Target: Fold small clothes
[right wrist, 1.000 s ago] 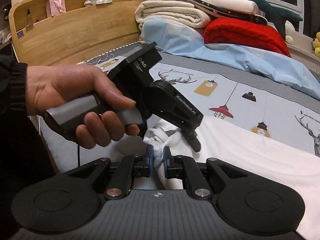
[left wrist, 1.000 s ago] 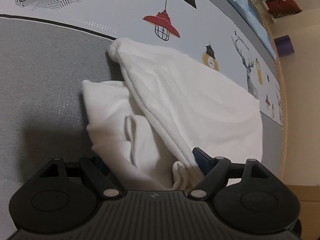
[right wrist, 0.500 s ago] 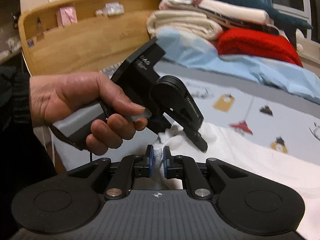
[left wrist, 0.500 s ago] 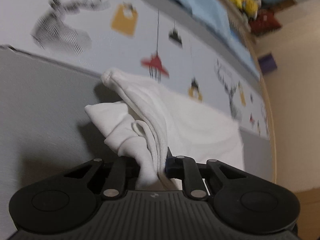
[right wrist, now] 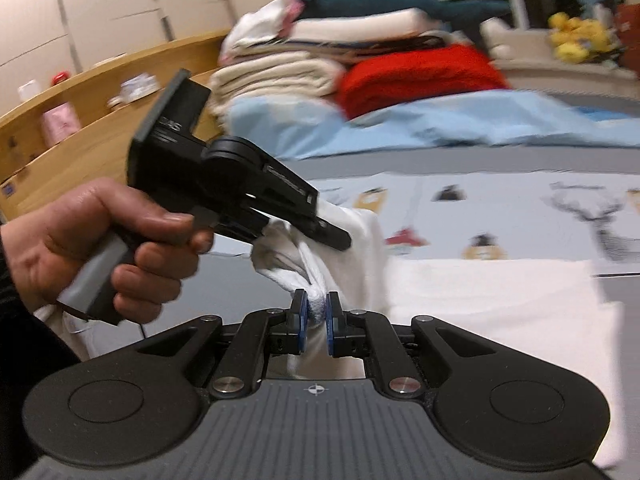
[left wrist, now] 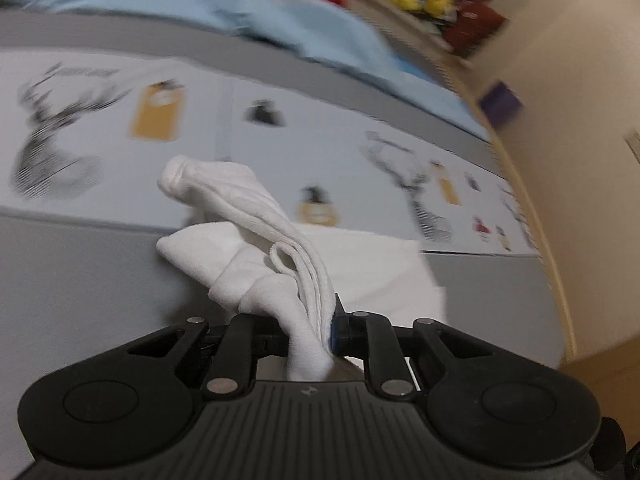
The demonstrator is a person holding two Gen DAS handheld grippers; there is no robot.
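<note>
Pinching white garment [right wrist: 352,248] bunched between both: left hand-held gripper [left wrist: 316,324] apparently clamped, right hand-held gripper [right wrist: 314,320] clenched on hem.

White garment [left wrist: 256,240] — bunched, one edge lifted, the rest lying flat.

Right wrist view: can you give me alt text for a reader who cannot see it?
The right gripper pinches a bunched edge of a white garment on a bed. At left, a hand holds the left gripper, which is also shut on the cloth. Folded bedding is stacked behind.
</note>
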